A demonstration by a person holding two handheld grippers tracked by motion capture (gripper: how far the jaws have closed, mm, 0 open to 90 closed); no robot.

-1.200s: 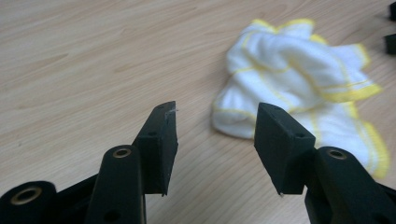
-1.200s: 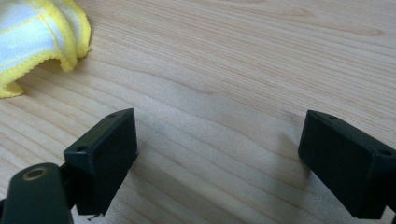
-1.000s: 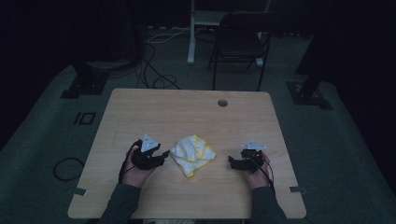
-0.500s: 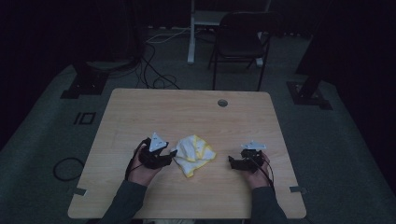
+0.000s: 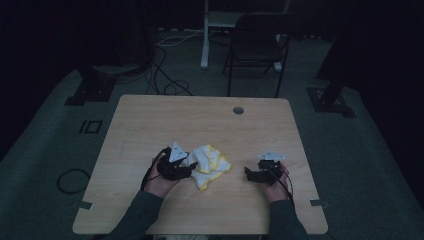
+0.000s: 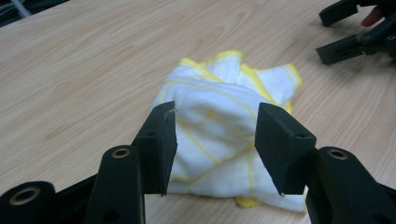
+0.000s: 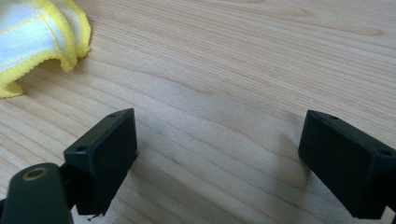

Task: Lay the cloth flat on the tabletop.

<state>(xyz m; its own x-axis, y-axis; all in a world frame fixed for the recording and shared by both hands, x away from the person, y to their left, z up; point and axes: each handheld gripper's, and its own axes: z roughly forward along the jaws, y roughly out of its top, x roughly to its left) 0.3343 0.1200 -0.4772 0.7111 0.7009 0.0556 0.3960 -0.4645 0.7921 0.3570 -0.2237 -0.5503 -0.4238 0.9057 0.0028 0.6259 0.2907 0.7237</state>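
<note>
A crumpled white cloth with yellow edging (image 5: 211,161) (image 6: 224,116) lies on the wooden table (image 5: 200,120), slightly toward the near side. My left gripper (image 5: 189,169) (image 6: 215,140) is at the cloth's left edge, pointing at it. Its jaws are open and have just opened a little further; the cloth lies ahead of the gap and the pads do not press on it. My right gripper (image 5: 248,173) (image 7: 217,144) rests to the right of the cloth, apart from it, open over bare wood. A corner of the cloth (image 7: 32,32) shows in the right gripper view, and the right gripper (image 6: 343,35) shows beyond the cloth in the left gripper view.
A round cable hole (image 5: 238,110) sits near the table's far edge. Behind the table stands a dark folding chair (image 5: 255,47), with cables (image 5: 167,82) and stand bases (image 5: 92,90) on the floor.
My left gripper has moved right across the table up to the cloth's edge. The right gripper has stayed where it was, and the cloth has not shifted.
</note>
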